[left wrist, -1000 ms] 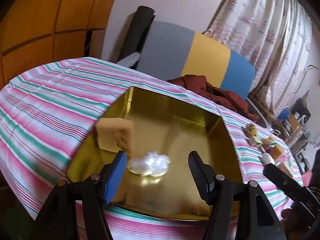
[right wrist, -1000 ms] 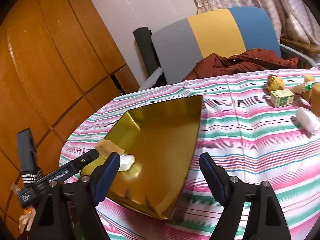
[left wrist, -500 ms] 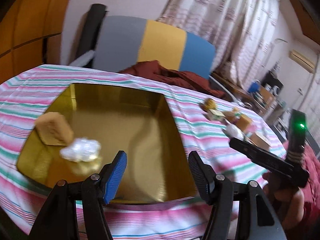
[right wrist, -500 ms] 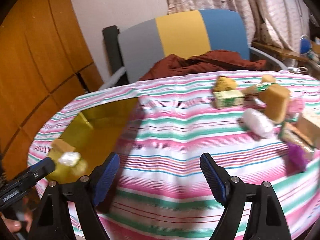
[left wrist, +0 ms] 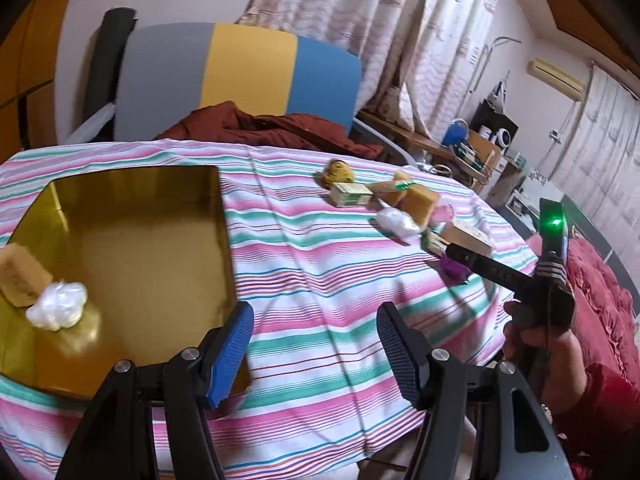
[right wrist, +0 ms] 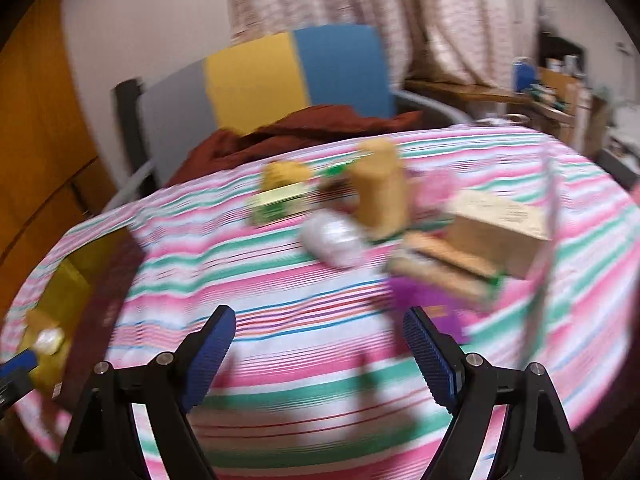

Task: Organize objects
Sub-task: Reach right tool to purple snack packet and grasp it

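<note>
Striped tablecloth (left wrist: 320, 264): gold tray (left wrist: 224, 240) w/ sponge (left wrist: 20, 280) + plastic wad (left wrist: 58, 310).

Both grippers' jaws gape empty (right gripper (right wrist: 320, 348) just widening), left gripper (left wrist: 314, 344).

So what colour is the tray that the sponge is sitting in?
Shiny gold; the tray shows best in the left wrist view.

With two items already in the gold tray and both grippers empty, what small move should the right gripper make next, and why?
Probably ease the right gripper forward and down toward the purple item, the nearest of the cluster. Its jaws have just been opening with nothing between them, and the gold tray has plenty of room.
</note>
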A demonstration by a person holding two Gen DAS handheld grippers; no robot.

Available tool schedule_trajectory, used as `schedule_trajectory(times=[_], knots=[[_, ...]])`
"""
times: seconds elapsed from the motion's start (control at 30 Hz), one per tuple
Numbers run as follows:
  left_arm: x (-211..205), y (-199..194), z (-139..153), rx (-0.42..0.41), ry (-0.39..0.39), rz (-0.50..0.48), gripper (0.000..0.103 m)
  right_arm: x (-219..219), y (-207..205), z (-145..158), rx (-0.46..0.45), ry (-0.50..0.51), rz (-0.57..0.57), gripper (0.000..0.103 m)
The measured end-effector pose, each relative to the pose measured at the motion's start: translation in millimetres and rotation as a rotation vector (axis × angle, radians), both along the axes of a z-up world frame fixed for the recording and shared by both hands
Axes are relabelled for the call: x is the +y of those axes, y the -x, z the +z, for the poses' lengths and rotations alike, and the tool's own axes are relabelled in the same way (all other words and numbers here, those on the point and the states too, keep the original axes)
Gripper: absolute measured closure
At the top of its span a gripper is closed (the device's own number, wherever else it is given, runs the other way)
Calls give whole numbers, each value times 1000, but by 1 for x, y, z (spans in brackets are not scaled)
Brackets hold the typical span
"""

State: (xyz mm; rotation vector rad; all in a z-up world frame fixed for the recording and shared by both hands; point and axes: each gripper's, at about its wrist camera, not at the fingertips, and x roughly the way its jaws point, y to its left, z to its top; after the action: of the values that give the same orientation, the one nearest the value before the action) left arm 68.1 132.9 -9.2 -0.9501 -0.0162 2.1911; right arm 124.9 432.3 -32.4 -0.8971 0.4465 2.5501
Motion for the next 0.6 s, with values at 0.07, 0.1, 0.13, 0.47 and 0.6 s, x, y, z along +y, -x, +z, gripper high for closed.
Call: schedule_trajectory(times=[0.07, 0.1, 0.13, 0.47, 0.6], knots=[[9, -2, 0, -1, -3, -23, 38, 20, -8, -4, 3, -6, -72, 17], [14, -3, 0, -4, -1, -33, 38, 27, -9, -7, 5, -5, -93, 17], [17, -2, 0, -7, -2, -40, 38, 35, -11, -10, 5, -1, -111, 17], [51, -1, -12, -59, 20, -91, 38, 66, -3, -37, 13, 68, -96, 25], [65, 2, -15, -62, 34, -111, 38, 65, 3, -45, 12, 74, -62, 43]])
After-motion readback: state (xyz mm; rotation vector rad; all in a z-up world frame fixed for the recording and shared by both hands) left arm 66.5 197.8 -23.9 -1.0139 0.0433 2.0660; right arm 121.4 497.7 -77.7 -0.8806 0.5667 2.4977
